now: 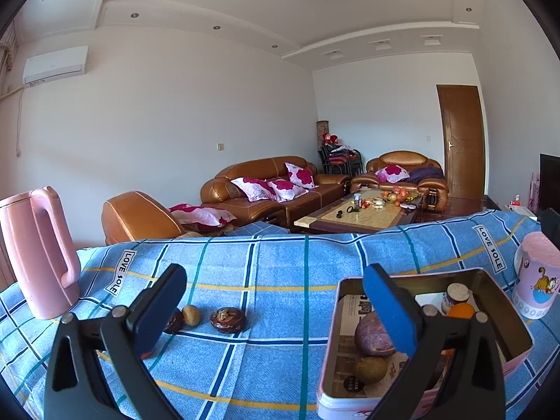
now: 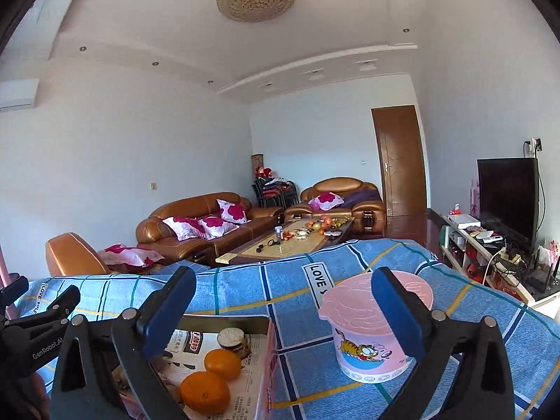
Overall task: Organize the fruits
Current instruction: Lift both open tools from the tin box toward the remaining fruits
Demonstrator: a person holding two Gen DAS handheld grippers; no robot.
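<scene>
I am holding both grippers above the worktop point(image 1: 280, 280), which is draped in a blue checked cloth, and both sets of jaws are standing wide apart with nothing between them. The left gripper point(image 1: 276, 311) is looking out over bare cloth; the right gripper point(image 2: 283, 311) is hovering between the tin and the pink plastic cartoon cup point(image 2: 374, 332), touching neither.

The shallow rectangular tin box point(image 1: 504, 315), lined with printed paper, is sitting near the front right part of the worktop, and I am reading it as the collecting place, since fruit is already gathered in it: a round purple fruit point(image 1: 372, 334), a smaller brown-green fruit point(image 1: 371, 369) just in front of it, and two oranges point(image 2: 213, 378) lying side by side and touching. A small jar with a pale lid point(image 2: 232, 341) is standing at the tin's far end.

Three pieces are still lying loose in a row towards the left of the worktop: a dark round fruit with a dried crown point(image 1: 227, 319), a small tan oval one point(image 1: 191, 315), and a dark one point(image 1: 174, 322) partly hidden behind my left finger. A pink electric kettle point(image 1: 38, 252) is standing at the far left edge.

With the jaws released and the loose row sitting nearest my left gripper, I am judging that those three are what remains to be carried into the tin.
</scene>
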